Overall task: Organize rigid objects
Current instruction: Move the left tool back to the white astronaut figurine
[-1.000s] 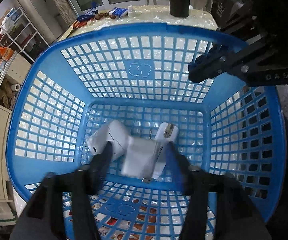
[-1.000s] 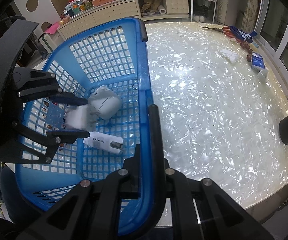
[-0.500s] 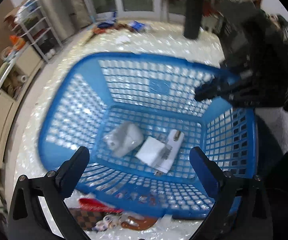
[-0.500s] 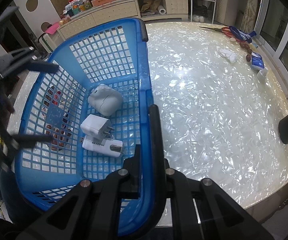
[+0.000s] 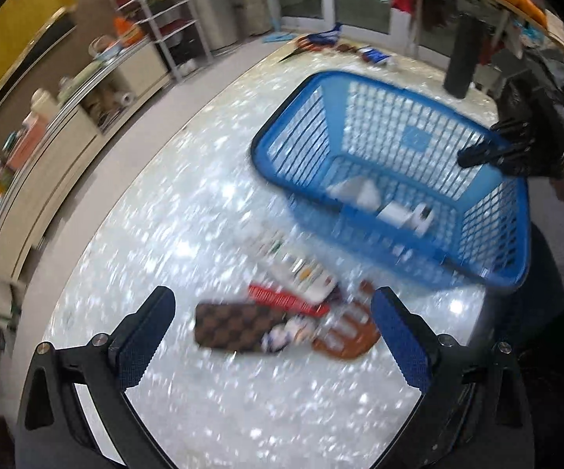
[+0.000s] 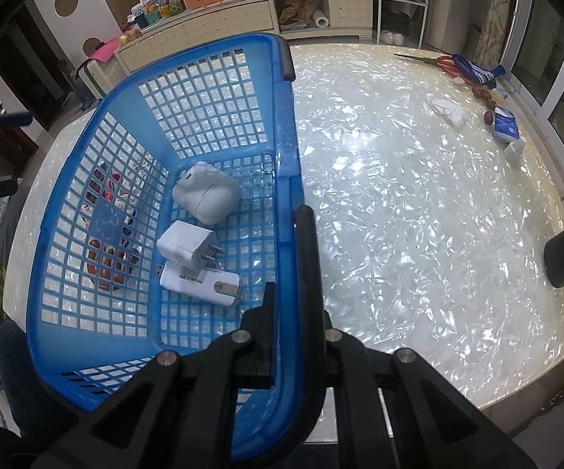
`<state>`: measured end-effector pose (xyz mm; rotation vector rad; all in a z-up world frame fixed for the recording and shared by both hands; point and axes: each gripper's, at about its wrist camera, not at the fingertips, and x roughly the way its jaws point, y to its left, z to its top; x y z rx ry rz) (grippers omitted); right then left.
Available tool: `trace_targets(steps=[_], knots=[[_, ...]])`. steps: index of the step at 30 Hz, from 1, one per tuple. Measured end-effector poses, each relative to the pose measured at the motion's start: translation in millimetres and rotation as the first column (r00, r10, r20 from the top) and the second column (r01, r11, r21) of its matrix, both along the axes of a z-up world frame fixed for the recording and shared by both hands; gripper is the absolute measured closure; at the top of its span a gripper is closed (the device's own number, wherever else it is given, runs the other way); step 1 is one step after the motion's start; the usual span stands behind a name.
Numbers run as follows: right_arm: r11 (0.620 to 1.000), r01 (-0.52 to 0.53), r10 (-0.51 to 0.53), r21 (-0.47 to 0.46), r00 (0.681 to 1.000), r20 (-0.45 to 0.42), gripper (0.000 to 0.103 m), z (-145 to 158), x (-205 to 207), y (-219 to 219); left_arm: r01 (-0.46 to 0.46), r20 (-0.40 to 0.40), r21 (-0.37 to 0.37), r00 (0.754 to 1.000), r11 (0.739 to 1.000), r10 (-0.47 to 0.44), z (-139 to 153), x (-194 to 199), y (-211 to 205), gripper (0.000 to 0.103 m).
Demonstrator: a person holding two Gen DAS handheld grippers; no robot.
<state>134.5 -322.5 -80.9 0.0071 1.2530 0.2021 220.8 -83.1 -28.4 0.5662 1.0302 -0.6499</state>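
Now a blue basket (image 6: 86,258) stands on a pearly white table (image 6: 418,215). Inside it lie three white things close together: a rounded case (image 6: 207,191), a plug (image 6: 188,244) touching a small oblong device (image 6: 201,283) beneath it.

The right gripper (image 6: 295,293) is clamped shut on the basket's near rim, one finger inside the wall and one outside, steadying it.

The left gripper (image 5: 270,332) hangs with its jaws spread wide and nothing between them, above a loose heap on the table just beside the basket. That view is blurred; the heap seems to hold a brown checked case (image 5: 235,326), something red (image 5: 285,301) and a few small bright pieces.

What could go wrong: the heap is crowded and overlapping, so a wide grab may catch two things or nudge pieces toward the table edge. If the right grip slackens, the light basket could slide or tip.
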Motion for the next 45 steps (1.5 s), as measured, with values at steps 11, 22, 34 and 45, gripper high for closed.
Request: trace_targets(steps=[11,22,34,45], knots=[[1.0,-0.008,0.008,-0.009,1.0,-0.001,0.096,0,0,1,-0.175,-0.063,0.008,0.982,0.985,0.175,-44,-24,53,0.002],[1.0,-0.01,0.01,-0.007,1.0,-0.002,0.096,1,0,1,-0.369,-0.166,-0.105,0.922,0.924,0.349,-94,-23,47,0.002],[1.0,-0.012,0.012,-0.001,1.0,-0.001,0.094,0,-1,1,-0.608,-0.227,-0.161,0.789,0.777,0.571,-125,-10,49,0.006],[1.0,-0.016,0.016,0.004,1.0,-0.002,0.094,1,-1,1,-0.708,-0.235,-0.158,0.704,0.688,0.67,-145,15,40,0.009]])
